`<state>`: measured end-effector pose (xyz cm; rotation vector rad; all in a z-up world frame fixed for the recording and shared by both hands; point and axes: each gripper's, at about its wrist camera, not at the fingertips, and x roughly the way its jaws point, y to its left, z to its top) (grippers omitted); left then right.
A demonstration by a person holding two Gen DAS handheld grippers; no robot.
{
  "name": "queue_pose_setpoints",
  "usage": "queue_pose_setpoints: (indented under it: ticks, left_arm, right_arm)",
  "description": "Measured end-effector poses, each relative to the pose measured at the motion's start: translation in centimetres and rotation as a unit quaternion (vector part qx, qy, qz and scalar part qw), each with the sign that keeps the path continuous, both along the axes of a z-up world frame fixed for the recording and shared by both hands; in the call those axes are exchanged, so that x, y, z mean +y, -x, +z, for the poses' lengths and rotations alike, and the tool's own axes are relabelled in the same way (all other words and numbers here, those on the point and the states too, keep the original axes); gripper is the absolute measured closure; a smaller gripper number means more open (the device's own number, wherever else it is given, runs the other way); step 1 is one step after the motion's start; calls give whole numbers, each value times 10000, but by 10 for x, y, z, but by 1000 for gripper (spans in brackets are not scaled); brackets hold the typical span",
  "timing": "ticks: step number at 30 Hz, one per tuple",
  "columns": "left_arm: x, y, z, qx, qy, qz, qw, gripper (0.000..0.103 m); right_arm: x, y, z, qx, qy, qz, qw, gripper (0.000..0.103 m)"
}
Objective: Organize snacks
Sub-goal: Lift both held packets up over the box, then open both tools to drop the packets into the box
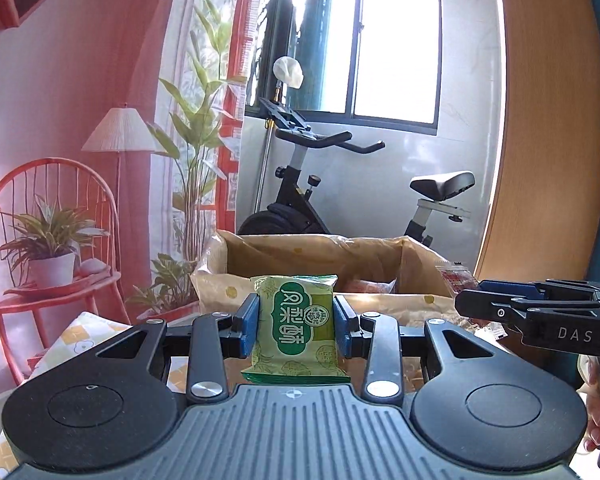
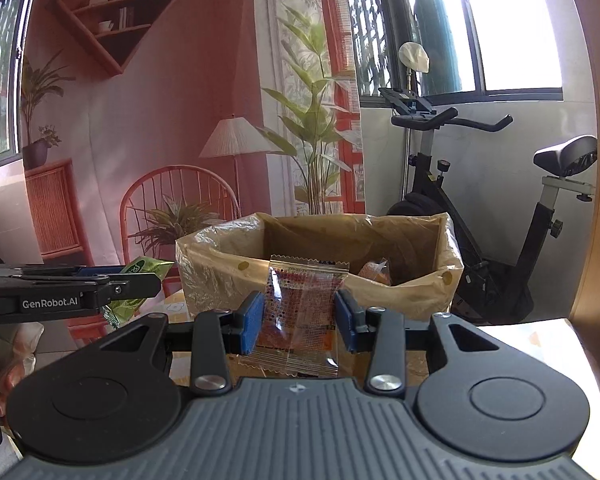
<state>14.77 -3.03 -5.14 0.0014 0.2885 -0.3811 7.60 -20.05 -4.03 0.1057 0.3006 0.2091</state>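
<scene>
Two packets held, both just short of the lined cardboard box (image 2: 400, 292): green pineapple-cake packet (image 1: 294, 326) clamped in left gripper (image 1: 296, 326), clear red-printed snack packet (image 2: 300, 312) clamped in right gripper (image 2: 300, 318). Carry over near rim, release inside beside orange snack (image 2: 374, 272), avoid snagging plastic liner (image 2: 212, 264).

— How do the grippers stand?
— Left gripper (image 1: 296, 326) and right gripper (image 2: 300, 320) are side by side, pointing slightly downward, each with blue pads (image 1: 249, 326) pressed against something held.
— Hands?
— A hand (image 2: 4, 380) grips the left handle.
</scene>
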Motion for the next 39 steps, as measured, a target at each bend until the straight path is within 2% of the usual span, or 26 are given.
queue_pose_setpoints:
  ticks: [4,8,13,18,19,22,23,26,33,39]
  left_arm:
    - [-13,-35,20,-142,-33,25,9999,63]
    - [-27,-76,28,-57,-97,14,9999,63]
    - [-40,-120,14,238,-267,44,9993,63]
    - [-50,-139,-7,514,-424,-43,9978,62]
    - [-51,-141,-10,555,-412,-66,9976,61]
    - [-47,-141,-13,598,-338,-69,9976,44]
    - [-45,-140,-12,570,-347,-55,9978,43]
    - [-40,-134,-8,550,-359,-46,9978,43]
    - [-26,-108,8,446,-316,9,9985,43]
    - [-12,-77,7,505,-381,15,9980,43]
  right_arm:
    - [-11,-41,16,-68,216,-78,9997,62]
    - [-24,-82,15,96,359,-339,9987,62]
    - [-38,-122,1,622,515,-455,9957,62]
    - [-46,-130,-15,845,487,-581,9935,61]
    - [-47,-131,-18,879,511,-579,9931,60]
    - [-49,-132,-22,963,477,-576,9925,53]
    - [-50,-130,-22,960,434,-584,9927,53]
    - [-51,-123,-20,904,331,-601,9935,48]
    - [-44,-101,-8,745,178,-516,9957,48]
    - [-29,-75,-3,658,132,-363,9971,48]
